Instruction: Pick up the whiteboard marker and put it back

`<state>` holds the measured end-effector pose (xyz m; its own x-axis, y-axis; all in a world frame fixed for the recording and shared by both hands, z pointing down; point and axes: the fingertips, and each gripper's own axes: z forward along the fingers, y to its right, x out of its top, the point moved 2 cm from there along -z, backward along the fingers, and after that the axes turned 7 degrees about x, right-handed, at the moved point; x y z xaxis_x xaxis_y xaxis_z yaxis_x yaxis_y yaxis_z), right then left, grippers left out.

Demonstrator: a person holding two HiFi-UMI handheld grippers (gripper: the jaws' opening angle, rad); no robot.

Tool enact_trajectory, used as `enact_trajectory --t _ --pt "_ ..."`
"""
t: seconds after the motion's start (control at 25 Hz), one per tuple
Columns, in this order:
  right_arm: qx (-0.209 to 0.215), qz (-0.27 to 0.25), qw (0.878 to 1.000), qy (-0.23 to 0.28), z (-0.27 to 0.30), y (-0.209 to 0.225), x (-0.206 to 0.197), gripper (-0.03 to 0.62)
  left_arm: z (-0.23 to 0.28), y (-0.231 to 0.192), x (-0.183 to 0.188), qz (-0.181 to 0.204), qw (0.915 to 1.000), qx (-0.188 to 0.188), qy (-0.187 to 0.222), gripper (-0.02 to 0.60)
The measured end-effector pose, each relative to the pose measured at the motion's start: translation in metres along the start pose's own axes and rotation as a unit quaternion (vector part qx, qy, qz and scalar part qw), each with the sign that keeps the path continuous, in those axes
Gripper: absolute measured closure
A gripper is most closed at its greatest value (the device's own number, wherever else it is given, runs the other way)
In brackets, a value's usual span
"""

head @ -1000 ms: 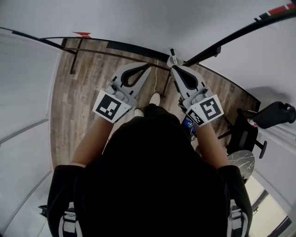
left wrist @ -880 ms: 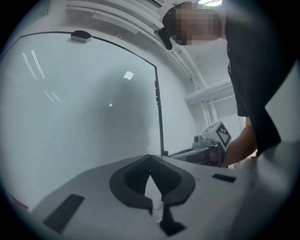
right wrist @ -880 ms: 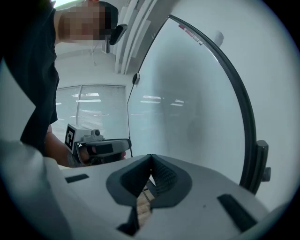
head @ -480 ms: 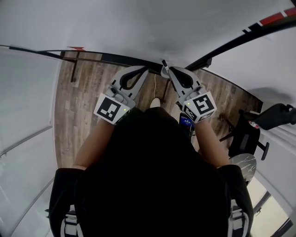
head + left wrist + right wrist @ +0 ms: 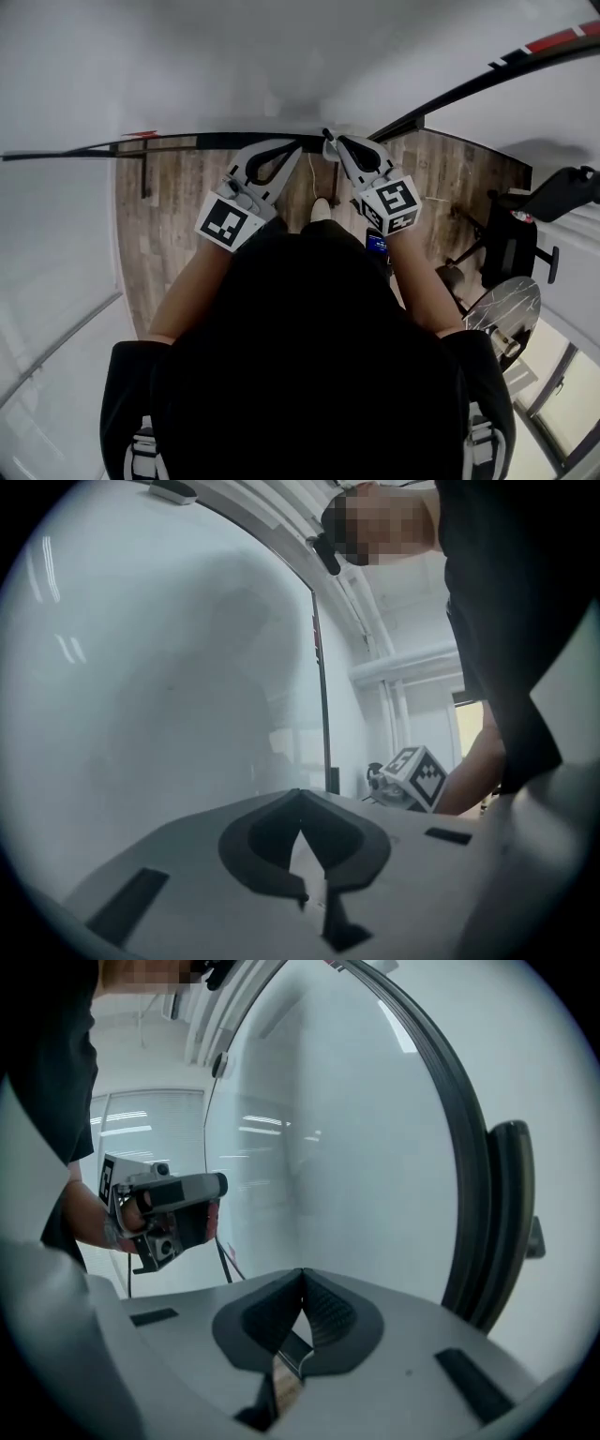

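White board (image 5: pixel 375 1147) faces the shut, empty right hand-held gripper (image 5: pixel 301 1277).

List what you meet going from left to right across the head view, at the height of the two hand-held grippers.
left hand-held gripper → right hand-held gripper → black chair

Looking like an office/mtg rm: big white black-framed whiteboard (image 5: pixel 281 66) standing just ahead of right gripper (image 5: pixel 329 142), black swivel chair (image 5: pixel 511 251) sitting well to its right, brown wood-plank floor (image 5: pixel 169 220) lying below.
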<state>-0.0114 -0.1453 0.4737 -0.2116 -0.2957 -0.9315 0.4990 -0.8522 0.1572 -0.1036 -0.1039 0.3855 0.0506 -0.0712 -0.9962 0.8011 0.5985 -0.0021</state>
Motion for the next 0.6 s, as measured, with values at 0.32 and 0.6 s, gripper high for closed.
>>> enact_trajectory --t 0.32,0.6 --pt "-0.065 0.010 0.996 -0.054 0.023 0.006 -0.038 0.595 0.000 -0.014 -0.009 -0.007 0.9983 -0.058 -0.001 0.578" --pt "-0.094 -0.007 0.990 -0.104 0.045 0.010 -0.068 0.555 -0.004 -0.017 -0.015 -0.006 0.9962 -0.087 -0.003 0.578"
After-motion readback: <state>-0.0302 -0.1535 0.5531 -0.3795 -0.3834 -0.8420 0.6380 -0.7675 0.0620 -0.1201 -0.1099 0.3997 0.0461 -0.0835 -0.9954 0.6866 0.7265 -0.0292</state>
